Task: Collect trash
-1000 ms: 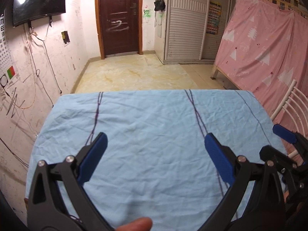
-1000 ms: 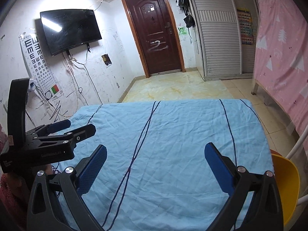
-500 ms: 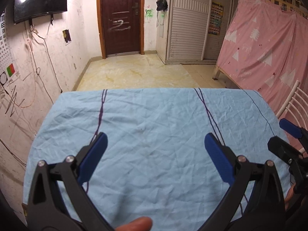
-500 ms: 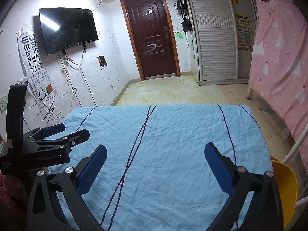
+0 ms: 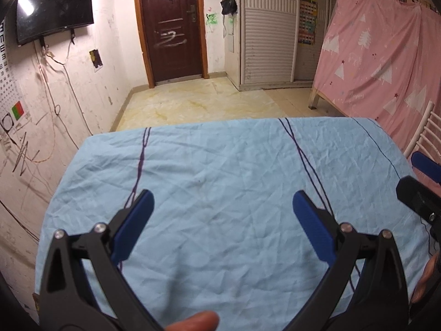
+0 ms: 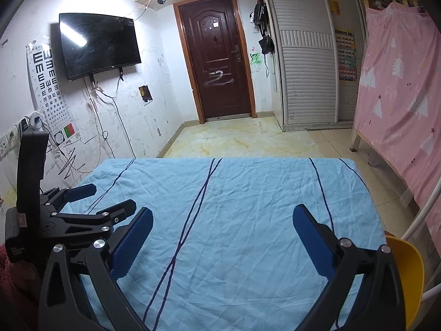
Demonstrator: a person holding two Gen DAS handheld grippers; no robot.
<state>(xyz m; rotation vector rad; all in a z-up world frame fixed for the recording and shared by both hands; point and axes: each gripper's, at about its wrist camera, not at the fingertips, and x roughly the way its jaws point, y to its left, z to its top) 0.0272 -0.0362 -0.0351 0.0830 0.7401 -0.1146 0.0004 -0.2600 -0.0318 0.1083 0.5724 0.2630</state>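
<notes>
My left tool [image 5: 220,215] is level over the bench [image 5: 220,165], jaws spread wide, nothing between the blue ribbed pads [image 5: 311,226]. My right tool [image 6: 220,234] is the same: jaws wide apart, holding nothing, just right of the left one. The cloth [image 6: 248,207] under both is wrinkled light blue with thin dark stripes. No trash shows on it ahead of either tool. A yellow plastic chair [image 6: 408,273] sits at my right tool's right edge. "GenRobot" can be read on the left tool's body. An eye chart [image 6: 45,80] is on the wall to the left.
</notes>
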